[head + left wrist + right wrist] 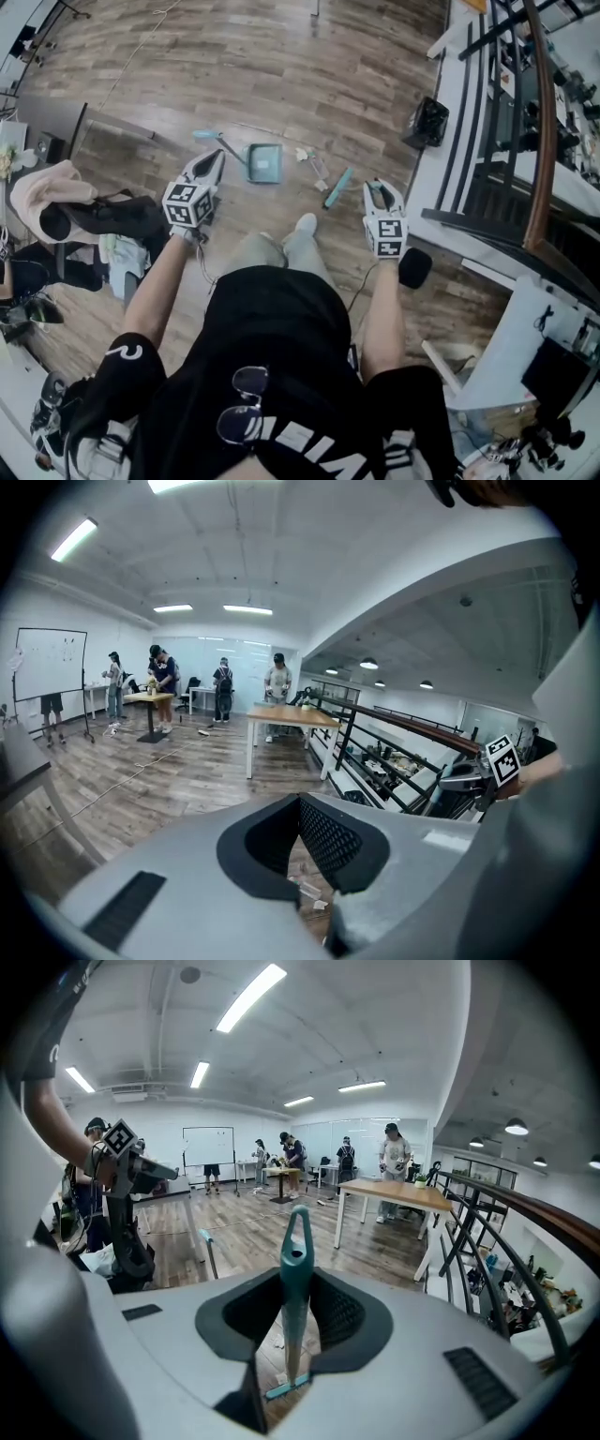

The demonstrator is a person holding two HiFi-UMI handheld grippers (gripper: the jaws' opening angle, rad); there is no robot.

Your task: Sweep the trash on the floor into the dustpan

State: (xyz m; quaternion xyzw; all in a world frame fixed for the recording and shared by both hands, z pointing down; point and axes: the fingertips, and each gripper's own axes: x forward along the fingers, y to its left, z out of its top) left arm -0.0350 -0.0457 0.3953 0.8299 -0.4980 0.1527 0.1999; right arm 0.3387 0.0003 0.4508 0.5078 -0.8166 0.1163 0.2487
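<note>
A teal dustpan [263, 163] lies on the wood floor with its long handle [219, 143] running up-left. Small pale trash pieces [302, 153] lie just to its right, and they show through the left gripper's jaws as trash [309, 890]. My right gripper [375, 187] is shut on the teal broom handle [297, 1241], and the broom head [337, 187] rests on the floor right of the trash. My left gripper [217, 156] hovers just left of the dustpan, shut with nothing between its pads. In its own view the left gripper [298, 802] faces the floor ahead.
A black railing [487, 112] and a white ledge run along the right, with a black box [427, 122] beside them. Clothes and bags [66, 202] lie at the left. My shoe [307, 223] stands behind the broom. People stand at far tables [286, 716].
</note>
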